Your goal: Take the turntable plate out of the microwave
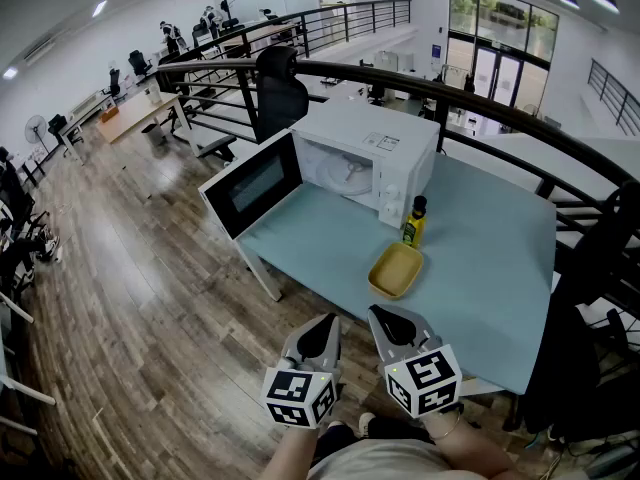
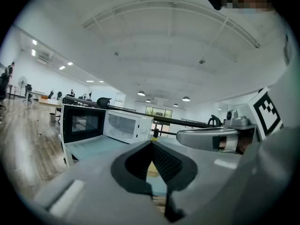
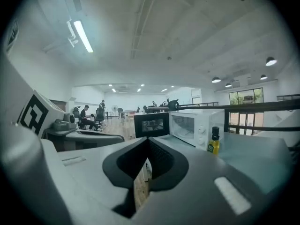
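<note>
The white microwave (image 1: 375, 143) stands at the far side of the pale blue table (image 1: 500, 268), its door (image 1: 255, 183) swung open to the left. The glass turntable plate (image 1: 350, 175) lies inside the cavity and also shows faintly as the plate (image 2: 121, 133) in the left gripper view. Both grippers hang at the table's near edge, well short of the microwave. My left gripper (image 1: 333, 318) and right gripper (image 1: 372, 311) are side by side, both shut and holding nothing. The left gripper (image 2: 151, 142) and right gripper (image 3: 149, 139) point toward the microwave (image 3: 190, 125).
A small yellow bottle with a black cap (image 1: 414, 223) stands in front of the microwave's control panel, with a yellow dish (image 1: 395, 270) just nearer. A black railing (image 1: 480, 103) runs behind the table. A wooden floor (image 1: 130, 298) lies to the left.
</note>
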Available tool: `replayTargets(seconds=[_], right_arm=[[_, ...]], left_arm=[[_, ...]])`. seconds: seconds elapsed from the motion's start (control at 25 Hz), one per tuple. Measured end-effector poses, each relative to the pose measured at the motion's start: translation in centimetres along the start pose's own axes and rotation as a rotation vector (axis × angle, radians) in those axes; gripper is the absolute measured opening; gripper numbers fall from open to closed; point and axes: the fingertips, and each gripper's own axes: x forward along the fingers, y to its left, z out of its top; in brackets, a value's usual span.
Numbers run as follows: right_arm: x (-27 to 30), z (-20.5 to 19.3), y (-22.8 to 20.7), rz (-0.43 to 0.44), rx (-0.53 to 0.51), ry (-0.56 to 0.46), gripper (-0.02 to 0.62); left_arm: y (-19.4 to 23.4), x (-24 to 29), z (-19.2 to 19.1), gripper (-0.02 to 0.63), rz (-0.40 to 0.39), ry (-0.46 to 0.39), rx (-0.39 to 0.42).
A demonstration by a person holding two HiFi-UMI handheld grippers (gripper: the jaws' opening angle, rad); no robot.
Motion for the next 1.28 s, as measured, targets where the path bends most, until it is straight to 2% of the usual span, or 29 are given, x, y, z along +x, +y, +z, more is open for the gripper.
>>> replayTargets(seconds=[0.44, 0.72, 0.92, 1.28], right_arm=[[-0.4, -1.2, -0.1, -0.016, 0.020, 0.025, 0.020], [-0.2, -0.4, -0.2, 0.057, 0.057, -0.017, 0.021], [0.2, -0.7, 0.3, 0.144, 0.049, -0.013, 0.021], [4.0, -1.3, -0.8, 0.141, 0.045, 0.017, 0.021]], left_arm=[[0.9, -0.7, -0.7, 0.000, 0.012, 0.019, -0.033], [0.7, -0.1, -0.7, 0.000, -0.004, 0.003, -0.037], [0.0, 0.0, -1.9, 0.000, -0.001, 0.007, -0.051], [3.7, 2.0, -1.8, 0.000, 0.033, 0.001, -0.082]])
